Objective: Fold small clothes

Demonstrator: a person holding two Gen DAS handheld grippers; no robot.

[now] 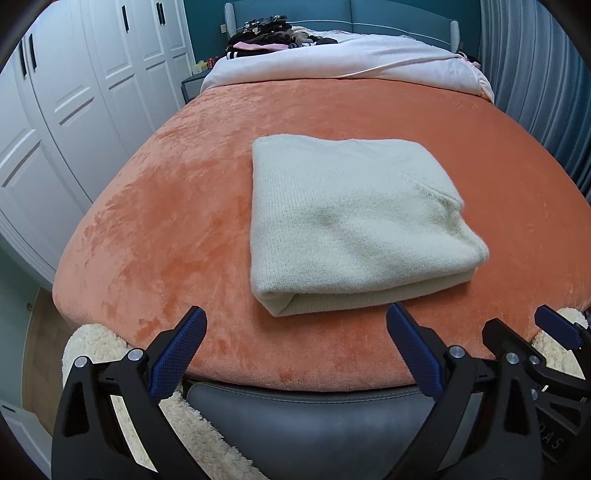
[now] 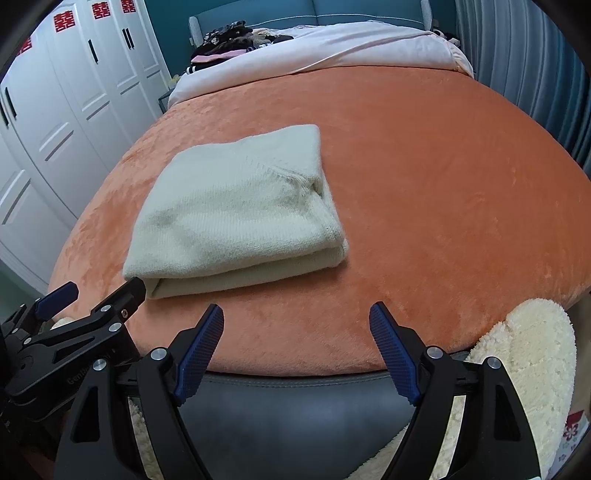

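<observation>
A cream knitted sweater (image 1: 347, 221) lies folded into a thick rectangle on the orange blanket (image 1: 166, 221); it also shows in the right wrist view (image 2: 236, 214). My left gripper (image 1: 295, 325) is open and empty, held just short of the sweater's near edge. My right gripper (image 2: 296, 321) is open and empty, to the right of the sweater's near edge. The right gripper also shows at the right edge of the left wrist view (image 1: 524, 332), and the left gripper at the left edge of the right wrist view (image 2: 99, 291).
A pale pink duvet (image 1: 351, 59) and a heap of dark clothes (image 1: 266, 33) lie at the bed's far end. White wardrobe doors (image 1: 74, 110) stand on the left, a grey curtain (image 1: 535, 74) on the right. A dark padded bed end (image 1: 314, 424) and fluffy cream rug (image 1: 96, 343) lie below.
</observation>
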